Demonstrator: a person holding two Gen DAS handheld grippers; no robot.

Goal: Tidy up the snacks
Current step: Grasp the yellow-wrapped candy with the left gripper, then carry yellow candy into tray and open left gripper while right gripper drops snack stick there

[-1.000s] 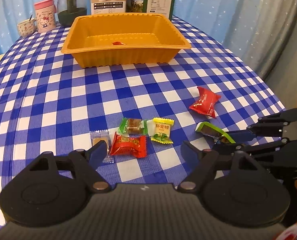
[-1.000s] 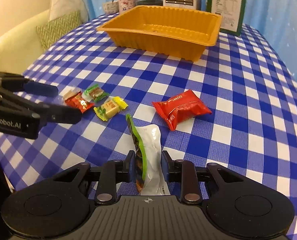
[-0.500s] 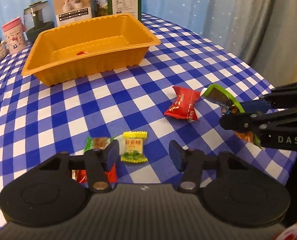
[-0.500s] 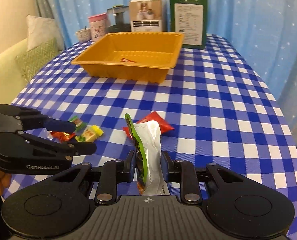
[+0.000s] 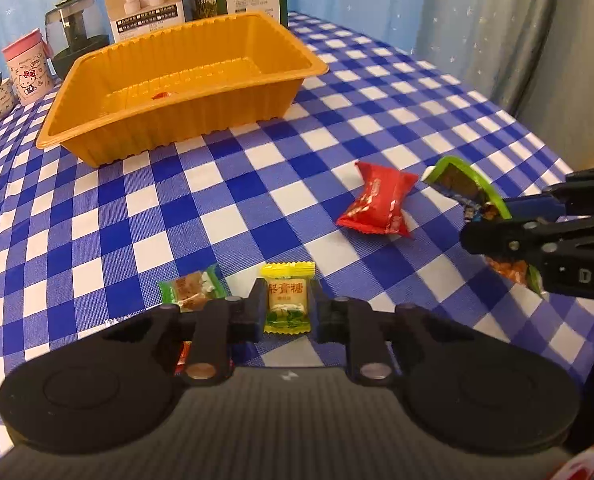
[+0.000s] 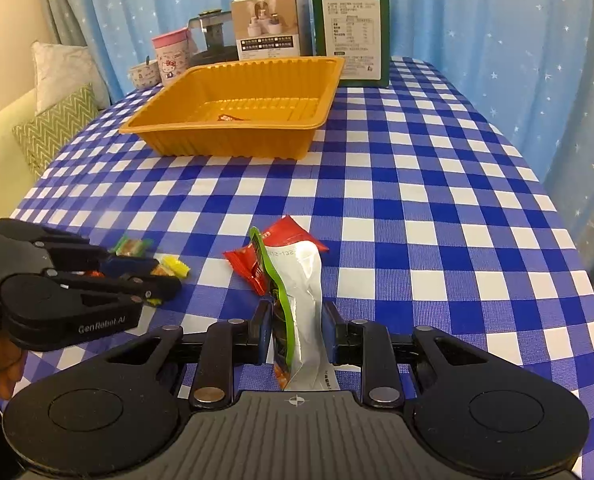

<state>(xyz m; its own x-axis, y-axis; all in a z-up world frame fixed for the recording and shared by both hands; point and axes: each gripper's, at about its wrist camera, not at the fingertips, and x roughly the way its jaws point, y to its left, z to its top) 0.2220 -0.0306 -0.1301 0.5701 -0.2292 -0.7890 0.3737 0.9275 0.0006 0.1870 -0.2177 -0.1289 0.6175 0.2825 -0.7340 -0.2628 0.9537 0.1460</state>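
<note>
Left gripper (image 5: 287,312) has just snapped shut around the yellow candy (image 5: 287,300); right gripper (image 6: 297,334) still pinches the green pouch (image 6: 297,300), both probably tray-bound (image 6: 233,128).

Bench cloth (image 5: 109,216): blue-and-white check. Tray (image 5: 201,120), far: orange. Near candies: yellow wrapper (image 5: 287,300); green wrapper (image 5: 191,290); red packet (image 5: 379,204) to the right. Pouch (image 6: 297,300): silver, green edge. Curtain (image 6: 477,20): light blue, white stars. Far cup (image 5: 27,68): pink.

Soft indoor light, fisheye-bent edges
</note>
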